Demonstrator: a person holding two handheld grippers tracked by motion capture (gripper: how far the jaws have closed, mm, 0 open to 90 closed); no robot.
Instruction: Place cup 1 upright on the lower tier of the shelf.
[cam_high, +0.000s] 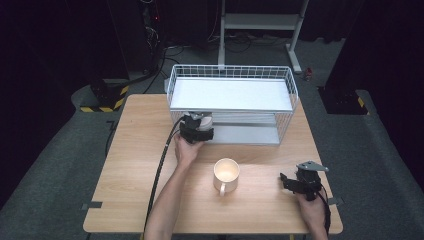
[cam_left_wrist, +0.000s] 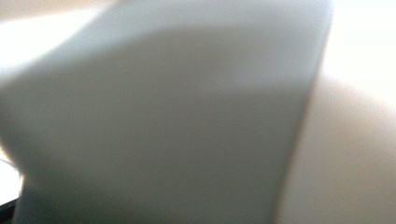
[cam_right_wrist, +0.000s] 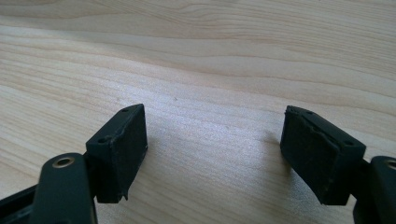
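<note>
A cream ceramic mug (cam_high: 226, 174) with a side handle stands upright on the light wooden table (cam_high: 130, 165), near the middle of its front half, its mouth open upward. It sits between the two hands, touching neither. Behind it, at the table's far edge, stands a white wire basket rack (cam_high: 232, 102) with a flat white top shelf and a grey lower shelf. The left gripper (cam_high: 196, 127) is held at the front left corner of that rack, level with the lower shelf, its black cable (cam_high: 161, 165) trailing back along the forearm; its own view is a close grey and cream blur, so whether its jaws are apart or together cannot be told. The right gripper (cam_right_wrist: 212, 149) rests low over the table's front right part, well apart from the mug, its two black padded jaws spread wide with bare wood grain between them.
</note>
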